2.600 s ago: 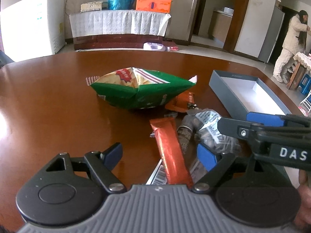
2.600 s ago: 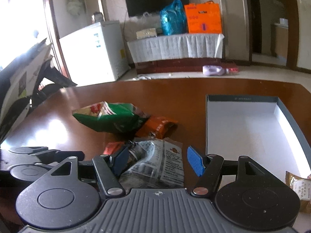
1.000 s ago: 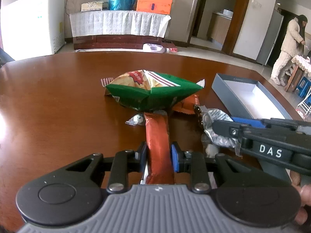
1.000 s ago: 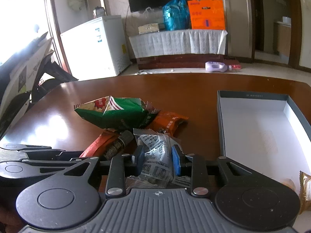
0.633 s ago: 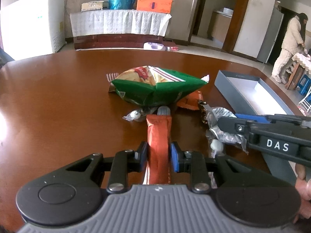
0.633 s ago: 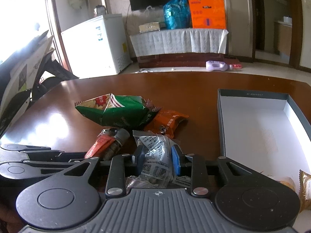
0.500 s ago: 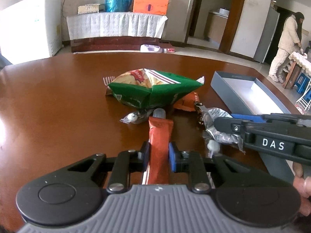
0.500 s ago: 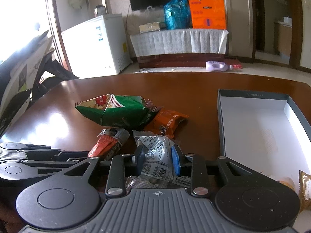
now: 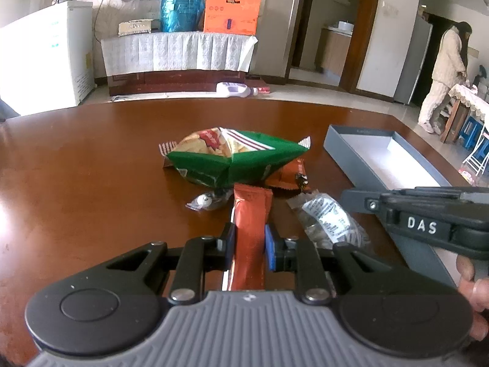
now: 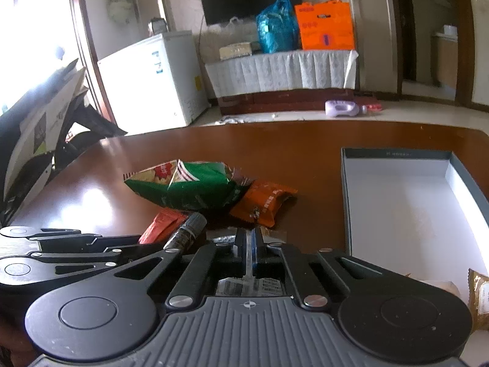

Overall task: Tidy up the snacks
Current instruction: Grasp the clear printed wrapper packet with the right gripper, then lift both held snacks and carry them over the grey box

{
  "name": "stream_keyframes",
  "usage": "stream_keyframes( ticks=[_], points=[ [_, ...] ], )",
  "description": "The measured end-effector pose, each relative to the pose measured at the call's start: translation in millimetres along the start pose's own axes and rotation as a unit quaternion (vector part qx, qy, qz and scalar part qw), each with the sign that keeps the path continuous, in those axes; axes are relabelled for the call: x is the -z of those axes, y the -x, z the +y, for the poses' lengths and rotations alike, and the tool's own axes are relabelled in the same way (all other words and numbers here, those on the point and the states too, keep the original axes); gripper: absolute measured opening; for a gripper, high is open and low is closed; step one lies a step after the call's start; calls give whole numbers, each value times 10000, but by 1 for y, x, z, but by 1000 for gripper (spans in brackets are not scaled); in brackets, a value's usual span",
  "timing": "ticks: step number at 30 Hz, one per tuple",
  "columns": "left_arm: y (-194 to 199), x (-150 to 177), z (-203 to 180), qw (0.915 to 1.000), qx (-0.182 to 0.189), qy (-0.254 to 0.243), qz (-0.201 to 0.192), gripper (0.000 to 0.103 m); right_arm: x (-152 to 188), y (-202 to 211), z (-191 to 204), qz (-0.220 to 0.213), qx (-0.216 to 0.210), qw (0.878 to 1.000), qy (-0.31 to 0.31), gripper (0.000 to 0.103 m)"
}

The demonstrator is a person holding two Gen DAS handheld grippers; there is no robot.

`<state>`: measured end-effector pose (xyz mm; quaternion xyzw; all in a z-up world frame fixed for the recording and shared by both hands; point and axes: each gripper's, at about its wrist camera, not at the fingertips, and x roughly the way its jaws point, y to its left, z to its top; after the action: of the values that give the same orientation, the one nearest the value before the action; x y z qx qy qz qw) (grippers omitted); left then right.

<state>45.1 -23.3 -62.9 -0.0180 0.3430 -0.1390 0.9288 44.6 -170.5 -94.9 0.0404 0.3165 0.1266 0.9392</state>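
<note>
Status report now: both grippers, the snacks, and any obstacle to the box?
Left gripper shut on orange stick pack. Right gripper shut on clear printed packet. Grey box open on the right, path unobstructed; green chip bag on table.

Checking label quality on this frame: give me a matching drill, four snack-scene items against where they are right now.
Items:
1. orange-red stick pack
2. clear printed packet
3. green chip bag
4. brown snack pack

Places:
A. lying loose on the table
B. inside the grey box
C. clamped in the left tongs
D. clamped in the right tongs

Pairs: 1-C, 2-D, 3-A, 4-B
</note>
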Motion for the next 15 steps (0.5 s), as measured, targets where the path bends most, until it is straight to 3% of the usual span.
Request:
stream_keyframes(
  ticks=[3,5,6,15],
  points=[
    [0,0,-2,10000,-2,-31,10,17,0,0,1,24,16,10000,18,13],
    [0,0,-2,10000,-12,-27,16,17,1,-1,1,82,-9,10000,15,51],
    [0,0,-1,10000,-12,-16,18,17,2,-1,3,77,-11,9999,71,54],
    [0,-1,-1,10000,45,-14,9,17,8,-16,7,423,170,9987,248,56]
  ],
)
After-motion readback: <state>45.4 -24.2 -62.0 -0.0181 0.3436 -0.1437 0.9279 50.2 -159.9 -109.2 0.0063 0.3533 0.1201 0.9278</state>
